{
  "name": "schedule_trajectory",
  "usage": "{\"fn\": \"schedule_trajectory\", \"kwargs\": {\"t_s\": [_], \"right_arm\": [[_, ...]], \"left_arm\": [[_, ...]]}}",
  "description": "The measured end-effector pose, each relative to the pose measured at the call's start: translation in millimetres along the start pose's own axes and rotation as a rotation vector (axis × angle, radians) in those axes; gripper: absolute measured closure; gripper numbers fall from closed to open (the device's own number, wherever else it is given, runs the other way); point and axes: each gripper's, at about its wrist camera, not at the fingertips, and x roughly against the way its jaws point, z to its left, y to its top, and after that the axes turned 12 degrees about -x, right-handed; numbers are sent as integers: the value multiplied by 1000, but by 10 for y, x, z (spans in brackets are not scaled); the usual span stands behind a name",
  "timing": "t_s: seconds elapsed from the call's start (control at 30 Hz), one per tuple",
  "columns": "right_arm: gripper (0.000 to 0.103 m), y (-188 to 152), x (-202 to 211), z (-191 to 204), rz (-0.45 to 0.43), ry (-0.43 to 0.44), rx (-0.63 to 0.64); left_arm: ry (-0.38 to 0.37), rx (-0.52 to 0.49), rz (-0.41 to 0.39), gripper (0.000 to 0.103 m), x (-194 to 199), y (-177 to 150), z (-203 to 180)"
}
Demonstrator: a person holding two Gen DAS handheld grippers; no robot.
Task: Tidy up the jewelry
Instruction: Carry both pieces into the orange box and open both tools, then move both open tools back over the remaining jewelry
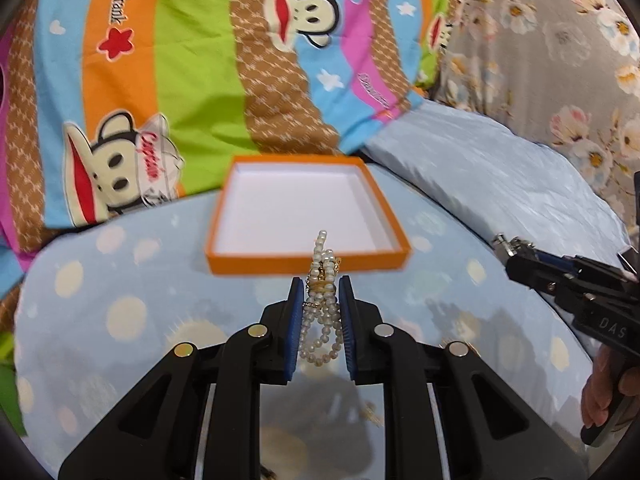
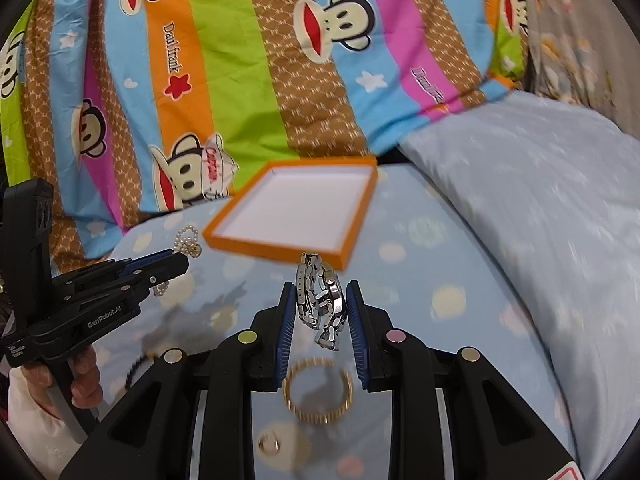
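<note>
Blue-padded fingers (image 1: 347,316) of the left gripper (image 1: 319,284) pinch a bunched white pearl necklace with gold links (image 1: 322,304), lifted above the pale blue dotted bedsheet (image 1: 120,312), just short of the shallow orange box with a white inside (image 1: 306,210). Closed likewise, the right gripper (image 2: 320,292) clamps a silver metal-link wristwatch (image 2: 322,300). Below it on the sheet lie a gold beaded bracelet (image 2: 318,390) and a small gold ring (image 2: 269,444).

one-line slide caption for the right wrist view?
Right gripper holds a silver watch short of the empty orange box; gold bangle below.
</note>
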Motion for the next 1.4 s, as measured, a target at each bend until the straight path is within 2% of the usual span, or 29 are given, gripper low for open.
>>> {"fn": "schedule_trajectory", "kwargs": {"t_s": [0.2,0.33,0.57,0.77,0.87,0.93,1.0,1.07,1.17,1.27,1.4], "right_arm": [[78,674,-597,188,-8,32,16],[78,964,-1076,206,22,31,8],[78,1159,-1847,58,101,-2,-12],[78,1193,-2208,20,128,-42,9],[75,1216,-2283,5,106,-59,20],[67,1243,-2279,-6,84,-61,24],[58,1261,-2227,-31,64,-58,11],[55,1245,-2127,-70,55,-52,0],[52,1135,-1958,-140,61,-49,-13],[52,936,-1789,-222,83,-43,-34],[52,647,-1682,-237,117,-71,-23]], "left_arm": [[30,4,-16,86,-440,509,386],[44,12,0,86,-888,765,554],[46,-3,74,86,-1594,927,697],[60,-16,116,85,-1877,928,718],[74,4,120,85,-1948,926,767],[78,19,117,83,-1963,935,805],[90,47,106,73,-1917,931,868],[98,74,84,60,-1805,908,947],[111,126,59,50,-1572,806,1099],[141,153,77,50,-1365,591,1217],[171,144,160,50,-1280,241,1238]]}}
